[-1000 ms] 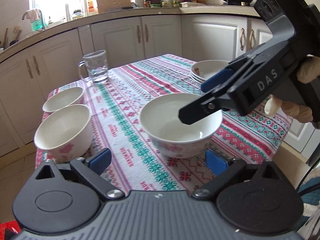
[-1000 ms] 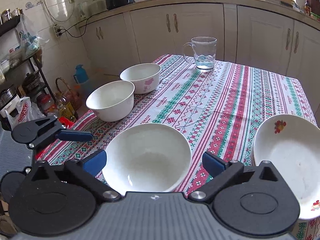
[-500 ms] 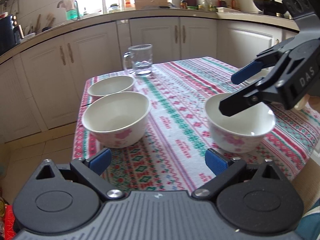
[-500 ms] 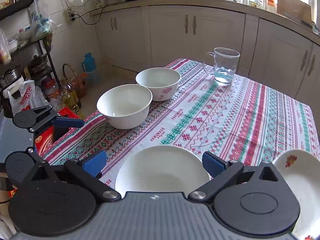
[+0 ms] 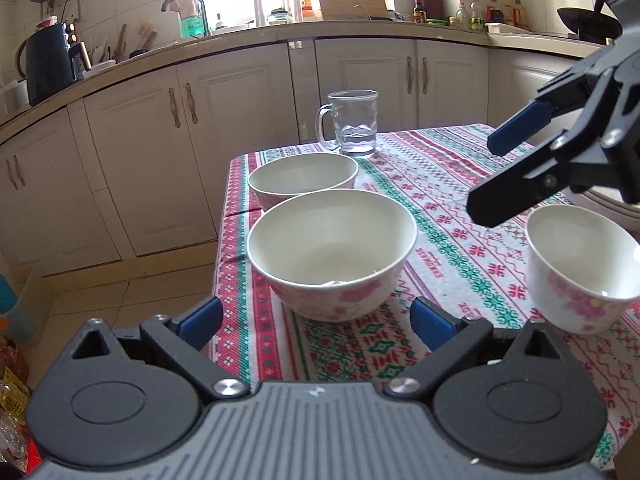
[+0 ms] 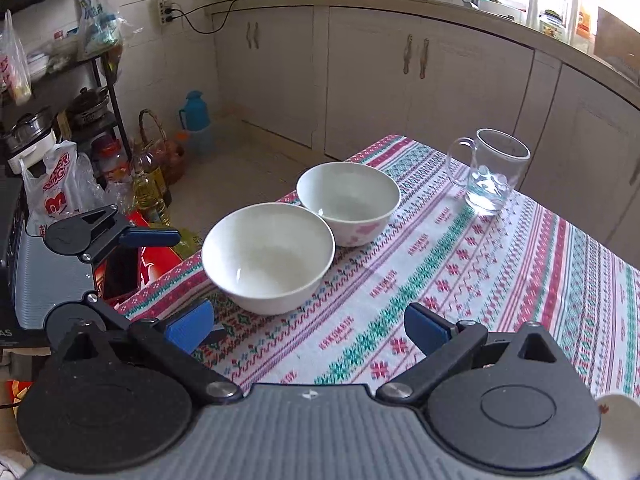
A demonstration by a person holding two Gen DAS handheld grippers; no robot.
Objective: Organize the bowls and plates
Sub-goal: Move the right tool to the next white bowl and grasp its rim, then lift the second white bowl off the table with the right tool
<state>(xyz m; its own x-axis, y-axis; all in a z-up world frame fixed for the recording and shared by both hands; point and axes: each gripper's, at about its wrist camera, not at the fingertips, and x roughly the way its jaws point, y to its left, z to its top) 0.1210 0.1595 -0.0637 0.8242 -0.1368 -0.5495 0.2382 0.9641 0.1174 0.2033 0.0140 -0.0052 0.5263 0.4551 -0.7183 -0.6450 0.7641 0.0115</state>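
Three white bowls with pink flowers stand on the patterned tablecloth (image 5: 460, 264). My left gripper (image 5: 316, 320) is open, low at the table's left edge, and the nearest bowl (image 5: 332, 252) sits just ahead between its fingers, untouched. A second bowl (image 5: 303, 178) stands right behind it, and a third bowl (image 5: 580, 268) is off to the right. My right gripper (image 5: 492, 176) hovers open and empty above that third bowl. In the right wrist view the right gripper (image 6: 308, 328) points at the two left bowls (image 6: 268, 258) (image 6: 348, 202), with the left gripper (image 6: 160, 272) beside them.
A glass mug (image 5: 354, 124) with a little water stands at the far edge. Stacked plates (image 6: 616, 432) lie at the right, half hidden. Bottles, bags and a red box (image 6: 152, 268) crowd the floor left of the table. Cabinets (image 5: 160, 160) line the back.
Both views have swung left. The left gripper now faces the two bowls at the table's left edge instead of the single bowl. That bowl has dropped out of the right wrist view.
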